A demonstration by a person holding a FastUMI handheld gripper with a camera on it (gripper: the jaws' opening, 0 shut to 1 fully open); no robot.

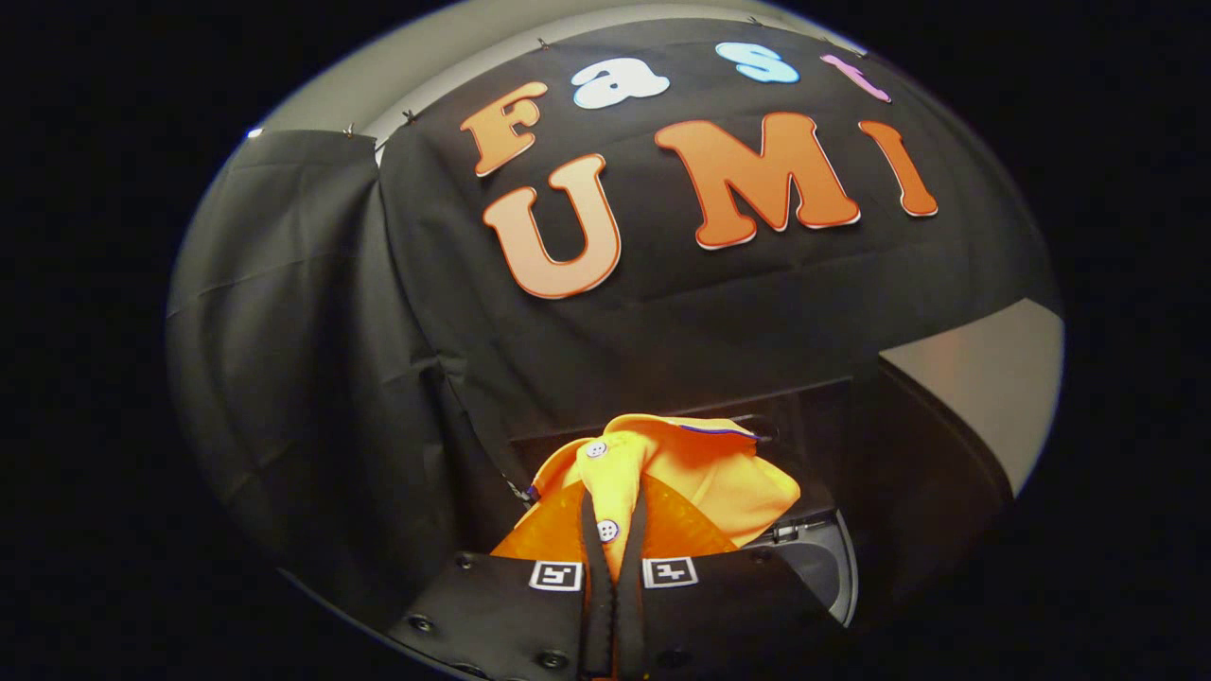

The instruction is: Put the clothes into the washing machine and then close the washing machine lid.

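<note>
Between the nearly closed fingers of the gripper point(613, 530), one orange shirt point(700, 478) (two white buttons showing) is pinched, a grey washing machine point(823, 563) just beyond, right.

Surroundings beyond the claw
Black cloth wall point(312, 378) hangs creased beyond the claw; pale grey surface point(993, 378) shows past its right edge.

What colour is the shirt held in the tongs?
Bright orange shirt with white buttons, pinched between the tongs; gripper view.
</note>
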